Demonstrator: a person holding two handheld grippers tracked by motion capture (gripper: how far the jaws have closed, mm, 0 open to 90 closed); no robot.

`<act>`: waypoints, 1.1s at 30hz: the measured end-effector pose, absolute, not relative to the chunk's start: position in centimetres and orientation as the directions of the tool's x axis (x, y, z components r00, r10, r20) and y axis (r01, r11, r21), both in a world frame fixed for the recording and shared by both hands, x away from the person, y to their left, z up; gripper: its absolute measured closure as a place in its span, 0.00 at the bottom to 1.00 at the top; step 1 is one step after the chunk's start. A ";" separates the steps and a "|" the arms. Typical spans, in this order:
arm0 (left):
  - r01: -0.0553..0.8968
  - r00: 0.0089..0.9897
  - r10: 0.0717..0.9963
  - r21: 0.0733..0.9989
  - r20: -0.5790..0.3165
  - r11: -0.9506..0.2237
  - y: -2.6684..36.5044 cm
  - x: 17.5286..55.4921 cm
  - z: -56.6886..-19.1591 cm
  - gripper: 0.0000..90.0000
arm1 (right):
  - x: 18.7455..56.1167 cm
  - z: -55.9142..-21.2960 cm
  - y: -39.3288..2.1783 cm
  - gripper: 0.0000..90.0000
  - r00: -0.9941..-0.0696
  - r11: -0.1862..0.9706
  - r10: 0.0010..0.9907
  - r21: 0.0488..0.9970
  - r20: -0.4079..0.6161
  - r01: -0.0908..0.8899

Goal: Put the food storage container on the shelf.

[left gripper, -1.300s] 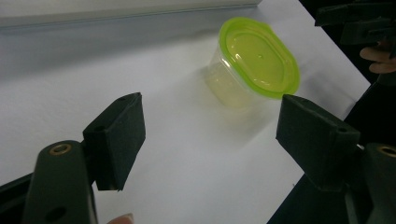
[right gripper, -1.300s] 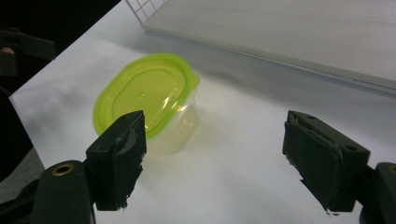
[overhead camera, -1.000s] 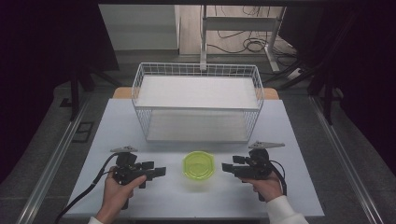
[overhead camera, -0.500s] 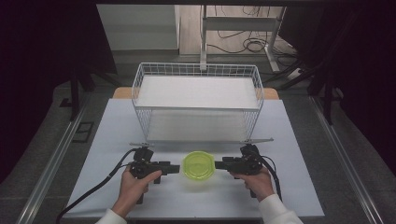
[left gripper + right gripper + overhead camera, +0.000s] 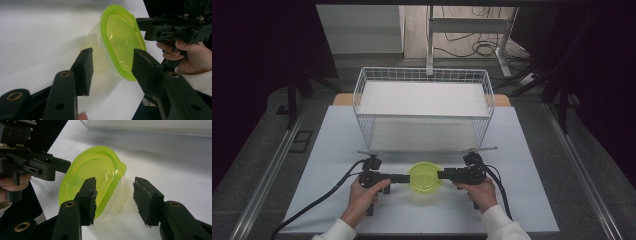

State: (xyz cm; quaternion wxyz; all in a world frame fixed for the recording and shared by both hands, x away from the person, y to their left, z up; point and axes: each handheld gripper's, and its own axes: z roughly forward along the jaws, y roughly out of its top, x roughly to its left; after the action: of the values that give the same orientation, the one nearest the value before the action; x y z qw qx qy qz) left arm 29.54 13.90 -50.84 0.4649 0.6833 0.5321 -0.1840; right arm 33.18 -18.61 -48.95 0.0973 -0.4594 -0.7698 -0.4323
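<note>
Container [image 5: 424, 176] sits between both tongs (parted).

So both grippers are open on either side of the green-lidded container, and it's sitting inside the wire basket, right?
Not inside. The high view shows the green-lidded container on the white table in front of the wire basket. Left gripper and right gripper are open beside it.
</note>
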 end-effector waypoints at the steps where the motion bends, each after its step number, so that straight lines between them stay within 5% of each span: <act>1: 0.902 0.361 0.550 0.433 -0.753 0.000 13.9 29.6 -51.0 0.61 | 33.2 -49.1 -18.6 0.62 -0.554 0.203 0.622 0.569 0.554 0.797; 19: 0.925 0.325 0.455 0.378 -0.829 0.028 13.2 29.6 -51.7 0.92 | 33.3 -49.9 -19.1 0.88 -0.500 0.153 0.552 0.509 0.667 0.847; 33: 0.900 0.381 0.423 0.434 -0.822 0.033 13.7 29.0 -50.2 0.93 | 32.4 -48.4 -19.2 0.88 -0.538 0.139 0.527 0.558 0.658 0.818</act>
State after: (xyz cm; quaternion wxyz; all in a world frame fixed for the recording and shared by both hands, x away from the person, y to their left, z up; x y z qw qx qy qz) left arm 28.98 13.65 -50.22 0.5115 0.6548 0.5051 -0.2334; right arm 32.36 -19.19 -48.36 0.1541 -0.4554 -0.7387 -0.4725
